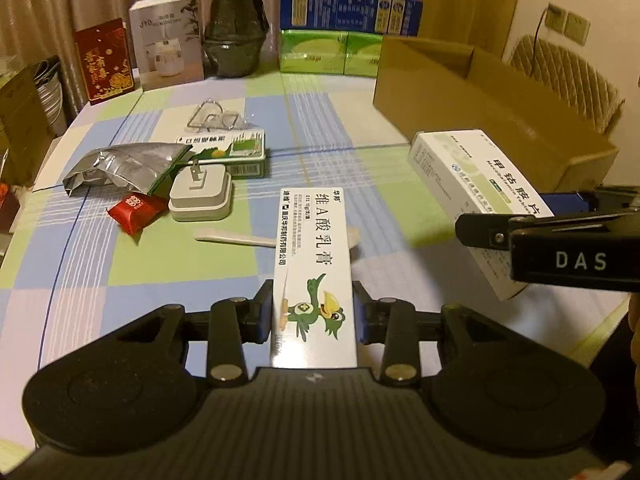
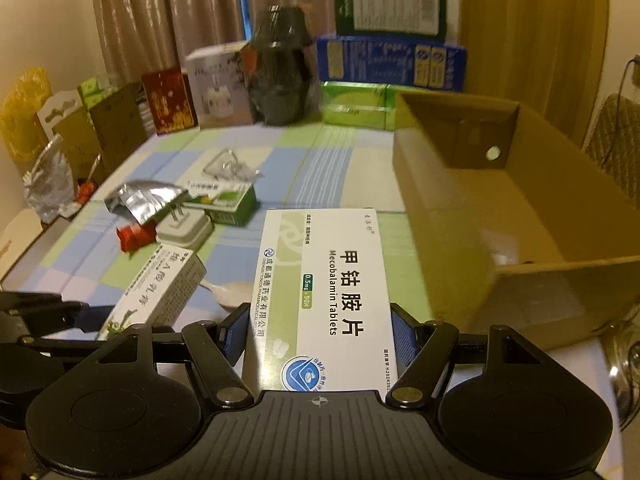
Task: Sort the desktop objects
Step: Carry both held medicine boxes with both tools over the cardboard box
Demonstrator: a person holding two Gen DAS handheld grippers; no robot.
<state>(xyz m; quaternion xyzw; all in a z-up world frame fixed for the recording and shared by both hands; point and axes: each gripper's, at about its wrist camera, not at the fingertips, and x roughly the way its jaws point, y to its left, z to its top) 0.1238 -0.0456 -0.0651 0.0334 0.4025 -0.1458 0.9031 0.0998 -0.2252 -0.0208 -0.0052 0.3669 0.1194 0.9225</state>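
My left gripper (image 1: pixel 314 312) is shut on a narrow white ointment box with a green bird drawing (image 1: pixel 314 264), held lengthwise above the table. My right gripper (image 2: pixel 320 332) is shut on a wider white and green tablet box (image 2: pixel 324 296), also lifted. Each held box shows in the other view: the tablet box (image 1: pixel 472 176) at the right, the ointment box (image 2: pixel 160 288) at the lower left. An open brown cardboard box (image 2: pixel 500 216) stands at the right, its inside bare except a small pale object at the bottom.
On the checked tablecloth (image 1: pixel 320 120) lie a silver foil pouch (image 1: pixel 124 164), a red packet (image 1: pixel 138 208), a white charger plug (image 1: pixel 200 196), a green and white box (image 1: pixel 236 152), a white spoon (image 1: pixel 236 238) and wire clips (image 1: pixel 212 116). Boxes and a dark vase (image 1: pixel 236 24) line the far edge.
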